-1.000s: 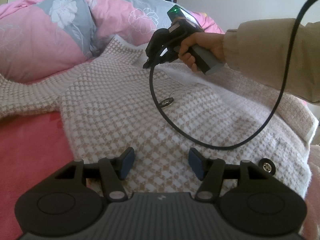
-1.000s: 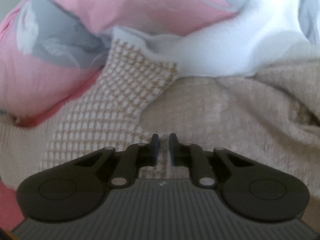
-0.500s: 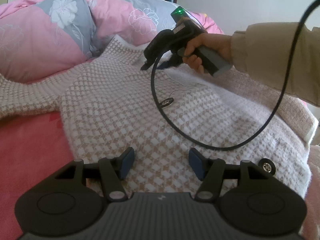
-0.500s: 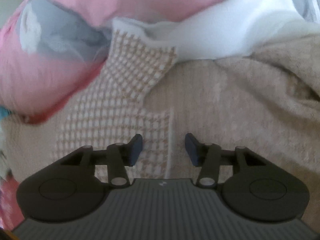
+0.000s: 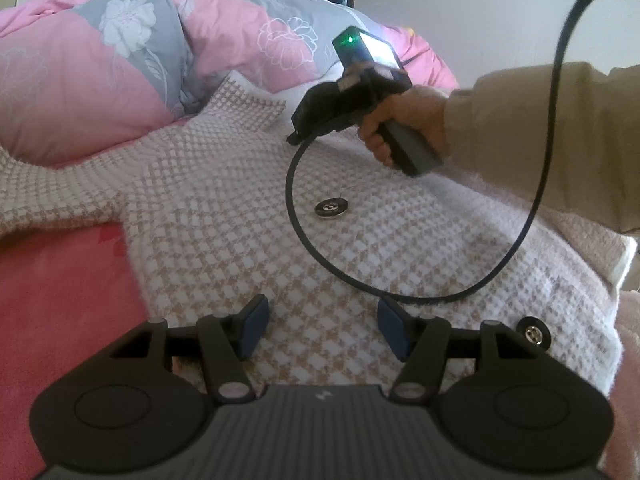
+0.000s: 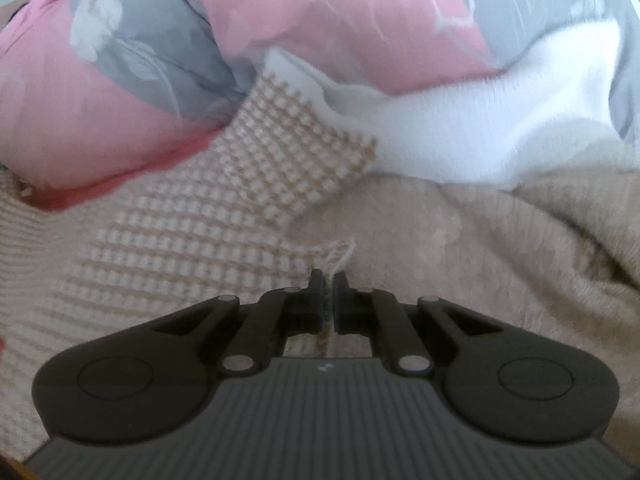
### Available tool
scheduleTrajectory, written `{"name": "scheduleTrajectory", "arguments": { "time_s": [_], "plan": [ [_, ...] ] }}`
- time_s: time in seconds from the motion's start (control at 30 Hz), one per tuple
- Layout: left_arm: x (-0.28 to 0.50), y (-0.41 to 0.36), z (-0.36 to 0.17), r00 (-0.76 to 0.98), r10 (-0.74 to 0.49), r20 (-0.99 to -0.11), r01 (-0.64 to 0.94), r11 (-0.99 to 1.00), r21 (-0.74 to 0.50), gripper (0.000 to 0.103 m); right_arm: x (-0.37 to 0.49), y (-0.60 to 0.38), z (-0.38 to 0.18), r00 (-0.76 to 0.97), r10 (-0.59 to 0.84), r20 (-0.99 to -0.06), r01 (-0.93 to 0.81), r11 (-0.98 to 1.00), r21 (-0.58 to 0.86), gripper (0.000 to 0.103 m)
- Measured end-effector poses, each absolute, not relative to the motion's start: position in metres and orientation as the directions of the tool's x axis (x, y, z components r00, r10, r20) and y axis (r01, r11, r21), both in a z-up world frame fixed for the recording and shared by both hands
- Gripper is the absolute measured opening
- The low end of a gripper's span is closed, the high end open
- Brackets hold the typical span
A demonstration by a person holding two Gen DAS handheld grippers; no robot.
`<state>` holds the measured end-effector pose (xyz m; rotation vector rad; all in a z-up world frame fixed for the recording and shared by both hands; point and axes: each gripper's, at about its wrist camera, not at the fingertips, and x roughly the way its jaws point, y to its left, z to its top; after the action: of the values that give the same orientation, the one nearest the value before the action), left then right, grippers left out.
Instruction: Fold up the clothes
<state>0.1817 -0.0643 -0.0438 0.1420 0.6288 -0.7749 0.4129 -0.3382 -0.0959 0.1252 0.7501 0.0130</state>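
The checked cardigan [image 5: 224, 216] you are folding is lying spread across the bed, its pink-and-white houndstooth front facing up and one sleeve trailing off toward the left edge of the left wrist view. Your right claw [image 6: 328, 300] is clenching the cardigan's front edge: its jaws have just been closing, and a thin fold of checked knit with white trim is sitting pinched between the pads. Your left claw [image 5: 320, 330] is hovering released over the lower part of the cardigan, blue pads well apart with only flat fabric showing between them.

Two dark metal buttons are resting on the knit, one button [image 5: 331, 209] near the middle and another [image 5: 533, 332] just beside the left claw's right finger. A black cable [image 5: 400, 294] is looping from your right claw across the cardigan and up out of frame, crossing the fabric between the two claws. Your right hand [image 5: 404, 120] and beige sleeve [image 5: 540, 140] are covering the cardigan's far right side.

Behind it, a pink and grey floral quilt [image 5: 120, 72] is bunching against the collar. A red bedsheet [image 5: 52, 300] is showing at lower left. The right wrist view is blurring with motion, so the pale beige fabric [image 6: 500, 248] to the right is hard to identify.
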Motion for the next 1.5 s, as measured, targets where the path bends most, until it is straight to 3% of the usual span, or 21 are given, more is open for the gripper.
{"name": "scheduleTrajectory", "arguments": {
  "time_s": [0.1,0.17,0.2,0.3,0.47,0.63,0.7,1.0,1.17,1.37,1.5],
  "plan": [
    [0.181,-0.065,-0.044,0.544,-0.608,-0.578,0.689,0.717,-0.105,0.062,0.41,-0.342,-0.101,0.748,0.046,-0.662,0.043,0.992,0.118,0.003],
    [0.182,-0.065,-0.044,0.544,-0.608,-0.578,0.689,0.717,-0.106,0.062,0.408,-0.347,-0.094,0.745,0.036,-0.666,0.07,0.989,0.133,0.011],
    [0.182,-0.065,-0.044,0.545,-0.608,-0.578,0.689,0.717,-0.105,0.062,0.406,-0.35,-0.089,0.744,0.024,-0.667,0.092,0.986,0.137,0.02],
    [0.181,-0.065,-0.045,0.545,-0.607,-0.578,0.689,0.717,-0.104,0.062,0.385,-0.362,-0.064,0.767,0.047,-0.64,0.103,0.975,0.195,0.024],
    [0.182,-0.065,-0.045,0.546,-0.607,-0.577,0.688,0.718,-0.103,0.062,0.323,-0.337,-0.021,0.714,0.278,-0.642,-0.188,0.96,0.206,0.024],
    [0.182,-0.065,-0.044,0.547,-0.607,-0.576,0.688,0.718,-0.104,0.062,0.269,-0.294,-0.049,0.511,0.373,-0.775,-0.422,0.894,0.152,0.021],
    [0.182,-0.064,-0.044,0.549,-0.608,-0.574,0.686,0.72,-0.106,0.062,0.265,-0.286,-0.081,0.448,0.276,-0.85,-0.408,0.91,0.08,0.02],
    [0.186,-0.049,-0.036,0.577,-0.612,-0.54,0.648,0.746,-0.153,0.062,0.313,-0.246,-0.03,0.619,0.194,-0.761,-0.335,0.941,-0.033,0.021],
    [0.196,-0.046,-0.038,0.566,-0.612,-0.552,0.636,0.751,-0.18,0.061,0.372,-0.216,-0.034,0.683,0.234,-0.692,-0.318,0.948,0.006,0.021],
    [0.203,-0.039,-0.035,0.562,-0.619,-0.548,0.63,0.75,-0.202,0.06,0.43,-0.218,-0.108,0.614,0.176,-0.77,-0.237,0.971,0.033,0.022],
    [0.21,-0.016,-0.025,0.593,-0.621,-0.513,0.592,0.768,-0.245,0.061,0.43,-0.225,-0.089,0.608,0.163,-0.777,-0.232,0.972,0.023,0.022]
  ]
}}
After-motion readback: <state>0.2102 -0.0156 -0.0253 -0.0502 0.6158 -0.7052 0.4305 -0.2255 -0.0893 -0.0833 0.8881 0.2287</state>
